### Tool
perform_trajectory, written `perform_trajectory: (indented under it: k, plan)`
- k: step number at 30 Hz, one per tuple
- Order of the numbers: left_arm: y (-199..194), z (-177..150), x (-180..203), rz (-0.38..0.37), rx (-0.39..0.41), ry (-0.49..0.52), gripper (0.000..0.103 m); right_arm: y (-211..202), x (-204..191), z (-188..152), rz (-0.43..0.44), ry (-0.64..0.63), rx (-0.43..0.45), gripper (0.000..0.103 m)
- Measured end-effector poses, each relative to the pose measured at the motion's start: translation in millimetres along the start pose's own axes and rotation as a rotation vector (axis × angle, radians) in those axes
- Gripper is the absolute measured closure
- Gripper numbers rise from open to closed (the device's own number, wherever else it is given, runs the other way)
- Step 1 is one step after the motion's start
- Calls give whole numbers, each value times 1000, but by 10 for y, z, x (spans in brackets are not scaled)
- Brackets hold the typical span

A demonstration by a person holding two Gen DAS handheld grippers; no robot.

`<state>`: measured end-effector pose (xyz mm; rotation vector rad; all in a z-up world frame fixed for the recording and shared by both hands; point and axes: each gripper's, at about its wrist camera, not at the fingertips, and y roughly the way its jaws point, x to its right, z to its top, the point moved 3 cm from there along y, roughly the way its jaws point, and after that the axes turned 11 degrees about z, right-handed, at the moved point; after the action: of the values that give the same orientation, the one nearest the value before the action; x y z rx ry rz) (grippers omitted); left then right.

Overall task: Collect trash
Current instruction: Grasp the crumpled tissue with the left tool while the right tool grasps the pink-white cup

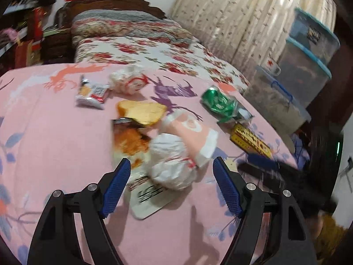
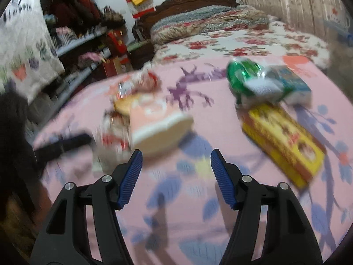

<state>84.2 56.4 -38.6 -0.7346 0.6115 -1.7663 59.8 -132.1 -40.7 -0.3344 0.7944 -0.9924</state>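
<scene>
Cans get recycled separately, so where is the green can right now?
The crushed green can lies on the pink sheet toward its right edge, just beyond the yellow box.

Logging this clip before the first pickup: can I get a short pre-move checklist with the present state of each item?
1. Left gripper jaws open: ok.
2. Right gripper jaws open, holding nothing: ok.
3. Crumpled white wrapper lies between the left jaws' tips: ok.
4. Right gripper lined up on a piece: not ok, only pink sheet directly ahead.
5. Green can and yellow box lying apart from the pile: ok.
6. Trash bag or bin in view: not ok.
</scene>
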Motion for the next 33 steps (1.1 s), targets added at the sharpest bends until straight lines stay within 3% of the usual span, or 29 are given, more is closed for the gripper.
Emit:
perform_trajectory:
  k: [3,4,5,6,9,10,15,18,22,27,33]
  plan:
    - [149,-18,130,7,-28,29,31,166,109,272,49,37,-6,37]
    - [188,-29,155,8,-38,32,44,274,150,367,67,45,-24,37]
    - [221,-46,181,10,-49,42,66,401,183,445,76,50,-51,37]
    - [252,-63,202,5,-66,51,68,497,195,484,81,50,-70,37]
    - [241,-98,183,4,-70,46,69,768,216,514,148,64,-146,39]
    - [219,-100,172,10,-67,46,69,776,221,489,151,71,-155,46]
    - [183,-91,71,14,-75,12,69,546,55,252,220,64,-168,60]
    - [156,-114,43,-24,-99,-10,69,339,-96,27,283,53,-182,61]
    - [-23,-106,2,-54,-75,-36,69,52,-171,-141,266,0,-152,59]
    - [-243,-17,-92,-77,-30,-68,69,6,154,170,220,65,-83,59]
    - [-184,43,-114,-54,-38,-84,69,594,296,565,228,108,-135,59]
